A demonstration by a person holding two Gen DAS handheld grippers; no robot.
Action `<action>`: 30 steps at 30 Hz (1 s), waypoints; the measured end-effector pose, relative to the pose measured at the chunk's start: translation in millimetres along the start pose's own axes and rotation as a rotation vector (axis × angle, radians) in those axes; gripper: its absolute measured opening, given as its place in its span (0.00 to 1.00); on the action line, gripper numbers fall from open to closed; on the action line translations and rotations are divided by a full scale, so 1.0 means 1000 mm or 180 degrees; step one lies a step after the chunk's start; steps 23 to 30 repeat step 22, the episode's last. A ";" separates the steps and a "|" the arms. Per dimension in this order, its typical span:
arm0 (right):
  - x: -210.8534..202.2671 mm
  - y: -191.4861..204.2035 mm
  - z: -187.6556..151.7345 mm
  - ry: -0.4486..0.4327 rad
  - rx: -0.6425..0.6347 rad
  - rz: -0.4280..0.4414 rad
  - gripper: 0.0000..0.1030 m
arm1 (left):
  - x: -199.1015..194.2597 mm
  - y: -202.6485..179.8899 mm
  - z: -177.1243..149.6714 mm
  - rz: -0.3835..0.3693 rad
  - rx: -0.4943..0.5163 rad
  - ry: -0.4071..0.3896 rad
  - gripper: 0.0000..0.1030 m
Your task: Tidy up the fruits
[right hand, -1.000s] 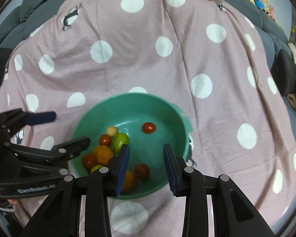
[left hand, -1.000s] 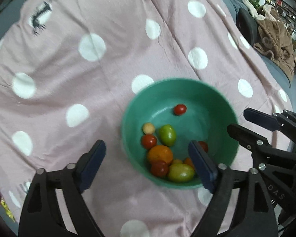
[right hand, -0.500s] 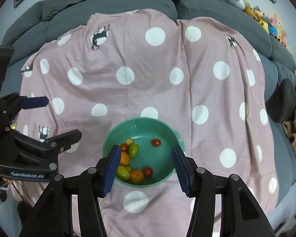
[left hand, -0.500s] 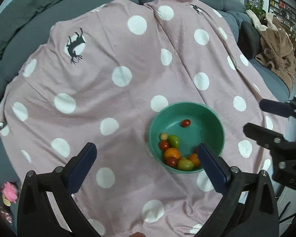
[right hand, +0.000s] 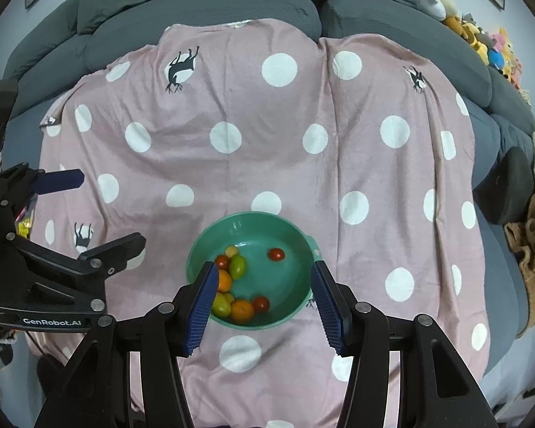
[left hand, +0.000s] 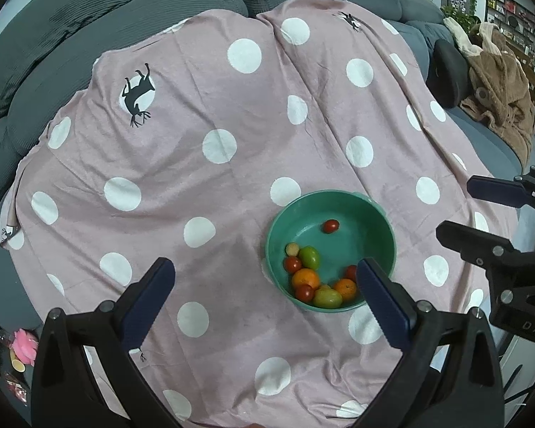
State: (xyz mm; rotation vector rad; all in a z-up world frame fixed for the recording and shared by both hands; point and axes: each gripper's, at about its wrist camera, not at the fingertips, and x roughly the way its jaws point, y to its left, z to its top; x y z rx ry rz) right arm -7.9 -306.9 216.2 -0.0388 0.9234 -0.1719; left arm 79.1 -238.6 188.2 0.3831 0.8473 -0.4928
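While both of your tongs hang above the green bowl, neither holds anything: the left tongs stand spread wide, and the right tongs stand partly apart, their jaws having just been opening with only air between them. All the fruit sits inside the bowl, which rests on the pink dotted blanket spread over a grey sofa. Most pieces cluster at the bowl's near side, including an orange, a green tomato and a small yellow fruit, while one red cherry tomato lies apart toward the bowl's far side. Your left view alone shows a brown garment well to the right of the bowl and shelves behind it; your right view alone shows a row of plush toys on the sofa back far beyond the bowl.
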 end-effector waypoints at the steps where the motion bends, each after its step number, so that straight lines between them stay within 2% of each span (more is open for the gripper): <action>1: 0.000 0.000 0.000 0.0004 -0.0001 -0.0002 0.52 | 0.001 -0.001 0.001 0.0001 0.0006 0.0005 0.99; 30: 0.004 -0.002 0.002 0.0021 -0.0011 0.0027 0.52 | 0.013 -0.006 0.006 -0.0048 -0.0021 0.0078 0.99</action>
